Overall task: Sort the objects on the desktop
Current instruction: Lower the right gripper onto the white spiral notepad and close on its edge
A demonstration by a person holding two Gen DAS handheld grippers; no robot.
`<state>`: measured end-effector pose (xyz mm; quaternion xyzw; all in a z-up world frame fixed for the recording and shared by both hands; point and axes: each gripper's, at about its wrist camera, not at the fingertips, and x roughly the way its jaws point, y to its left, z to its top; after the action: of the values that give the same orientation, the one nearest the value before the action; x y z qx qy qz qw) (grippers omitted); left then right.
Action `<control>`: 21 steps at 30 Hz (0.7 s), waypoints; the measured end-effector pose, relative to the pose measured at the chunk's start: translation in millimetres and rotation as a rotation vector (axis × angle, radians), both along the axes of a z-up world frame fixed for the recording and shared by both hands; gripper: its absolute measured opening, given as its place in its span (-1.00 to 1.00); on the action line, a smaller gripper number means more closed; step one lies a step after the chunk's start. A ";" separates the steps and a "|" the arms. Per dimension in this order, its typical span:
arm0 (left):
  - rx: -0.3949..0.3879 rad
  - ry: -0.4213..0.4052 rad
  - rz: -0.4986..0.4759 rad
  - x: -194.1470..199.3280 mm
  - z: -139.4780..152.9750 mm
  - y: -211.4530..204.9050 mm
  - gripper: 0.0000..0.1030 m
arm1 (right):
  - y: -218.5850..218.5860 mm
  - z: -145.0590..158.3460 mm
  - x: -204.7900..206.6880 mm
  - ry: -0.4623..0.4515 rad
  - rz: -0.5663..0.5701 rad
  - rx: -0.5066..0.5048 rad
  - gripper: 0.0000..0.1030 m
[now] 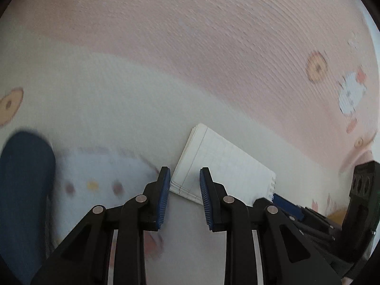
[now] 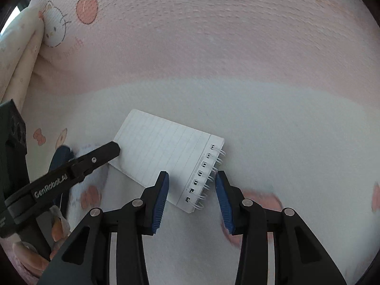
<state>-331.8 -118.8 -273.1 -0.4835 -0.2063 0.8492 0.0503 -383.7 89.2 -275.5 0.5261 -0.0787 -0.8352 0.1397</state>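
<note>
A small white spiral notepad (image 2: 166,152) with lined pages lies flat on a pink and white cartoon-print cloth (image 2: 213,59). It also shows in the left wrist view (image 1: 223,163). My right gripper (image 2: 192,180) is open, its jaws standing either side of the pad's wire-bound corner, just above it. My left gripper (image 1: 185,178) is open at the pad's opposite near edge; one of its fingers (image 2: 99,154) shows in the right wrist view beside the pad. Neither gripper holds anything.
A dark blue object (image 1: 26,190) lies at the left on the cloth, blurred; it also shows in the right wrist view (image 2: 60,159). The right gripper's body (image 1: 361,201) shows at the right of the left wrist view. Folded cloth (image 2: 21,54) bunches at far left.
</note>
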 end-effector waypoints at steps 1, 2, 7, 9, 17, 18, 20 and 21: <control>0.001 -0.007 -0.011 9.4 -0.7 6.7 -0.45 | 6.3 -0.2 6.4 -0.009 -0.008 -0.001 -0.26; 0.000 -0.014 -0.019 18.0 -1.6 13.1 -0.45 | 12.6 -0.5 14.6 -0.015 -0.016 0.000 -0.26; -0.050 -0.033 -0.078 50.8 0.1 57.6 -0.45 | 44.2 -1.6 56.0 -0.045 -0.051 0.006 -0.27; -0.052 -0.042 -0.100 60.2 1.1 72.1 -0.45 | 56.9 -2.1 72.6 -0.057 -0.066 0.008 -0.27; -0.040 -0.065 -0.207 104.5 -6.1 125.3 -0.45 | 117.4 -3.0 140.9 -0.116 -0.128 0.002 -0.27; -0.046 -0.065 -0.218 115.4 -6.1 131.4 -0.45 | 123.8 -3.4 149.1 -0.121 -0.134 0.005 -0.27; -0.059 -0.065 -0.240 134.4 -5.4 142.6 -0.45 | 120.9 -4.5 168.3 -0.124 -0.144 0.016 -0.27; -0.061 -0.065 -0.246 142.3 -3.8 141.0 -0.45 | 120.2 -5.0 177.8 -0.125 -0.149 0.020 -0.27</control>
<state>-189.6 22.1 -276.8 -0.5337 -0.1212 0.8264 0.1325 -205.9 209.4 -280.5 0.5714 -0.1181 -0.8094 0.0667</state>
